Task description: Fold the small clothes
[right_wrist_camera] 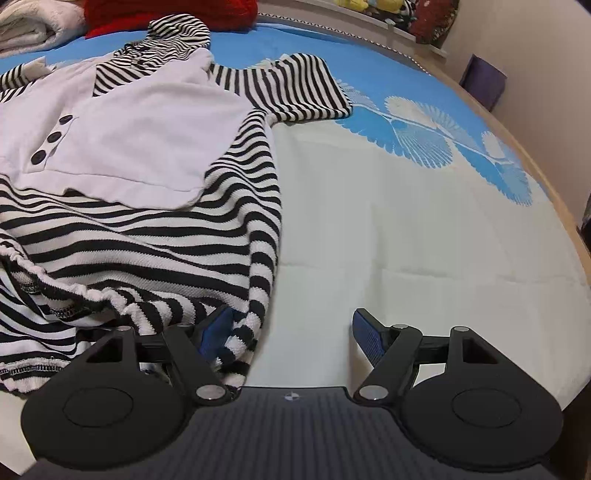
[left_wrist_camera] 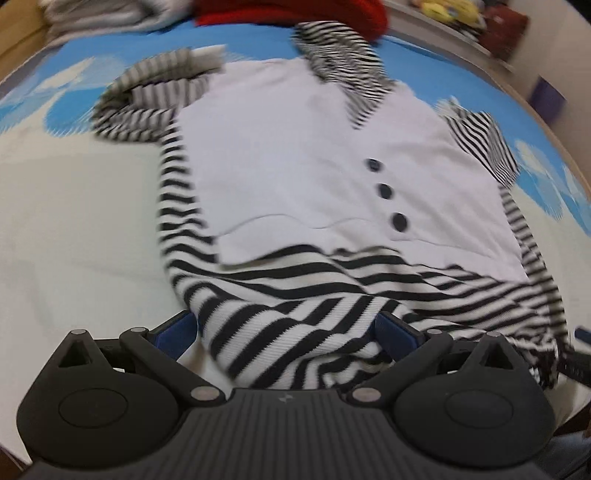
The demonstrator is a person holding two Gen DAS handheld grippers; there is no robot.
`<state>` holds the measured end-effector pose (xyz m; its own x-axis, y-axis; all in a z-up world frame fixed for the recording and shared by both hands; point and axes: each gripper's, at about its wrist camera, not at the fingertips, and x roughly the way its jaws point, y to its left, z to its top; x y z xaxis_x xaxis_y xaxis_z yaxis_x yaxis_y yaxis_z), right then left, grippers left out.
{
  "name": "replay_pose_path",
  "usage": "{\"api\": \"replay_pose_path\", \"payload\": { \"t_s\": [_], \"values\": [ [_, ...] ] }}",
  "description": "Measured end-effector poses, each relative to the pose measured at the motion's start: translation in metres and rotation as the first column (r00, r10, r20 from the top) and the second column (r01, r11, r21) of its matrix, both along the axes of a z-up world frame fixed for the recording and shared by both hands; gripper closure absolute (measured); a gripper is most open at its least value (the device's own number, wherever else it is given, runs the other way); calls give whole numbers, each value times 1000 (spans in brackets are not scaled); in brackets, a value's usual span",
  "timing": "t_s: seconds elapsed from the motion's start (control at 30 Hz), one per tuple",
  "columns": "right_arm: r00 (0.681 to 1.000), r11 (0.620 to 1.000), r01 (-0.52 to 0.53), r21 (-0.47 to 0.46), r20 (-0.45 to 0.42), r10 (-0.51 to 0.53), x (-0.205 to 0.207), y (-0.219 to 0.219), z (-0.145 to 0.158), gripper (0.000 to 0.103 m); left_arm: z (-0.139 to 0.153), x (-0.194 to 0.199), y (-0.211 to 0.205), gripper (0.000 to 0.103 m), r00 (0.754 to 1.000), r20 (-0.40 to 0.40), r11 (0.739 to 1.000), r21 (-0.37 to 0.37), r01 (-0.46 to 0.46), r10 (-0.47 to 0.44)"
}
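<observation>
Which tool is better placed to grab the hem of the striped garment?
Probably the left tool: the striped garment's hem bunches between its open fingers. The right tool touches only the edge.

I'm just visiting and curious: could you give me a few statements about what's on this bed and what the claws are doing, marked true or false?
1. The striped garment has three dark buttons. True.
2. The white panel is plain. True.
3. The right claw is clamped shut. False: its jaws stand wide apart, the hem only beside one pad.
4. The bed sheet is solid green. False: white and blue.
5. Something red lies beyond the garment. True.
</observation>
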<state>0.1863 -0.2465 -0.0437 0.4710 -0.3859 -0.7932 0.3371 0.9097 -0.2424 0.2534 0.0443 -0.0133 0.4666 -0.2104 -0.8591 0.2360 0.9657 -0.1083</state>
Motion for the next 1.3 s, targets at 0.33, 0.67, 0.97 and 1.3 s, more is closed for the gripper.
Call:
{"api": "replay_pose_path", "payload": {
  "t_s": [0.33,0.67,0.97,1.3],
  "values": [
    [998,998,-55,1,0,55,8,7,0,28,-5,12,-50,0,998,12,997,-50,55,-54],
    [999,997,-42,64,11,41,11,-4,0,24,-7,28,-53,0,1000,-30,987,-161,-8,3],
    [999,997,-48,64,19,47,14,-5,1,24,-4,44,-33,0,991,-89,925,-358,-127,102],
    [999,994,11,110,38,-15,20,-8,6,24,-9,53,-13,0,977,-153,882,-427,-200,147]
  ]
}}
